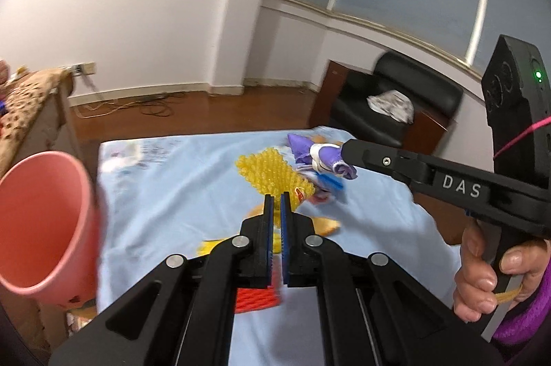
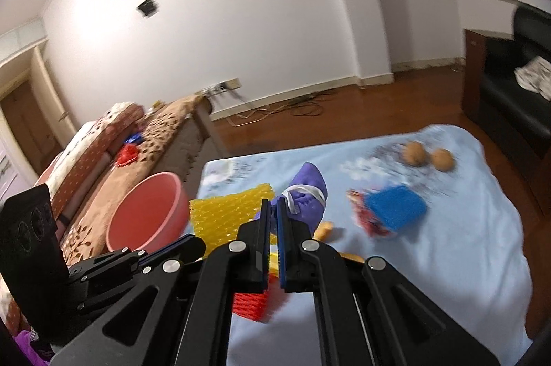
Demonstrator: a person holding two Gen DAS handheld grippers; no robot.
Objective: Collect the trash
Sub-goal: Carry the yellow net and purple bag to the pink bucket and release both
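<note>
A yellow foam net point(image 1: 265, 171) hangs above the light blue tablecloth point(image 1: 165, 193), and my left gripper point(image 1: 276, 199) is shut on its near edge. The right gripper point(image 1: 344, 147) comes in from the right, shut on a crumpled purple wrapper point(image 1: 323, 155). In the right wrist view the right gripper point(image 2: 273, 205) pinches that purple wrapper point(image 2: 308, 193), with the yellow net point(image 2: 227, 214) and the left gripper point(image 2: 196, 243) just to its left. A pink bin point(image 1: 44, 228) point(image 2: 148, 214) stands open off the table's left edge. A red foam net point(image 2: 251, 304) lies under the fingers.
On the cloth point(image 2: 465, 228) lie a blue sponge point(image 2: 396, 207), a red wrapper point(image 2: 361, 217), two brown nuts point(image 2: 415, 154) and an orange scrap point(image 2: 325, 230). A patterned sofa point(image 2: 155, 138) stands left. A black armchair point(image 1: 396, 97) stands beyond the table, with cables on the floor.
</note>
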